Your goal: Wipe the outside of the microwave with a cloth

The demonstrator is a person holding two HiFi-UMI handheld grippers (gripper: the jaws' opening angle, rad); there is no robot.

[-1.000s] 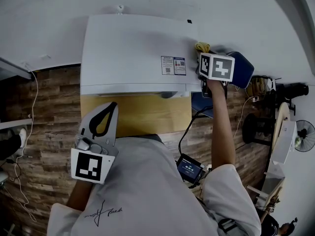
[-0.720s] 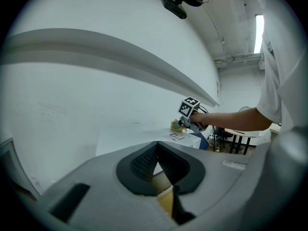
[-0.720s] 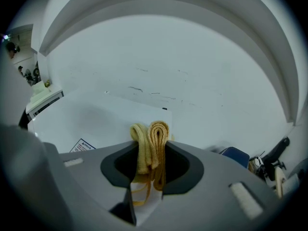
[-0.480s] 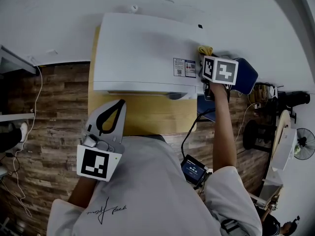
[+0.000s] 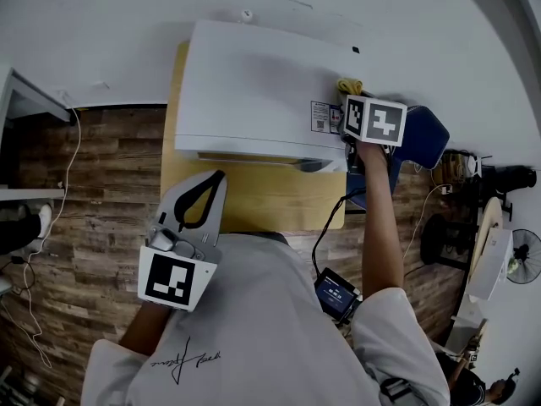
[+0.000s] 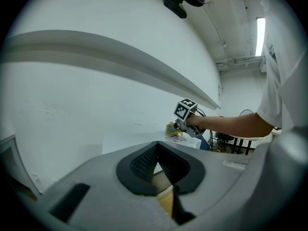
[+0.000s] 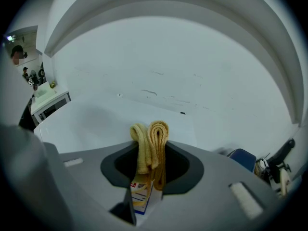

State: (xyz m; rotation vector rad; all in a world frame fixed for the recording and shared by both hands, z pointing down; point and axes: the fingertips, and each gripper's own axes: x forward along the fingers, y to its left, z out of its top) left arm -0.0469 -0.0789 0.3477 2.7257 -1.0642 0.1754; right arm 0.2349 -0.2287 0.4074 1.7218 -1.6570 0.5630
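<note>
Where your right gripper (image 5: 350, 98) sits: right edge of the microwave (image 5: 254, 91) top, jaws clamped on the folded yellow cloth (image 7: 153, 146).
Your left gripper (image 5: 217, 179): jaws closed, empty, near the table (image 5: 262, 200) front.

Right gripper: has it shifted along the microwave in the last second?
Yes. The right gripper, holding the cloth, slid left across the microwave; its cube now overlaps the label.
</note>
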